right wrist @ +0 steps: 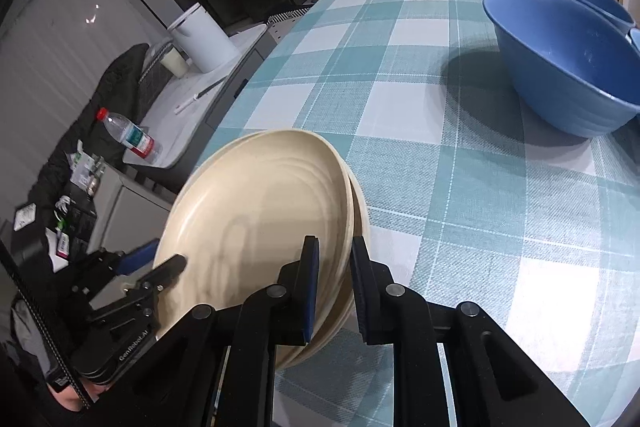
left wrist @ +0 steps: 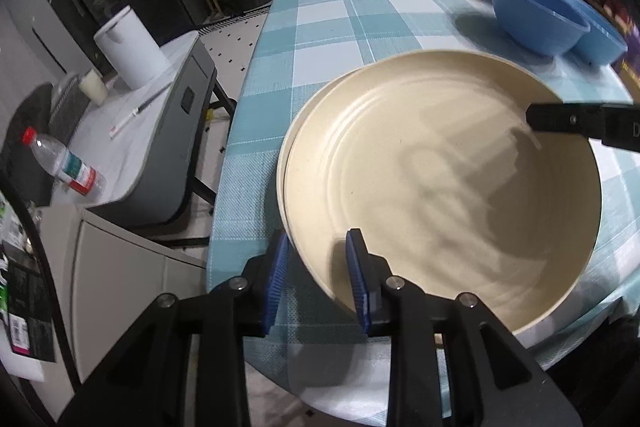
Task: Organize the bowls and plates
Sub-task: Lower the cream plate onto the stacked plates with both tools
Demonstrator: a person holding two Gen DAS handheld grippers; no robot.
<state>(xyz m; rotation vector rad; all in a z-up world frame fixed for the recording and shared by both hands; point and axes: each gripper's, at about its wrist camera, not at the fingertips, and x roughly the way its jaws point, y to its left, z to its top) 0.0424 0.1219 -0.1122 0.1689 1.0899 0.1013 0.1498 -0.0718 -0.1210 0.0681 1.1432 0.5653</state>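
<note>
While both tools worked the same stack, two round cream plates [left wrist: 440, 187] sat nested near the edge of the teal-and-white checked tablecloth [left wrist: 340, 19], the upper one slightly offset from the lower. The left gripper [left wrist: 320, 275] straddled the near rim, one blue pad inside the dish and one outside, yet a gap showed on the outer side, so it looked released rather than clenched. The right gripper [right wrist: 334, 287] was clamped on the rim of the stack from the opposite side, seemingly pinching both plates together. Two blue plastic bowls [left wrist: 536, 11] stood well beyond the plates, farther from the table edge. Risk lay in that one-sided hold: lifting by the right tool alone could tilt the stack, letting the offset upper plate slide out, or could drag both plates off the nearby table edge.
</note>
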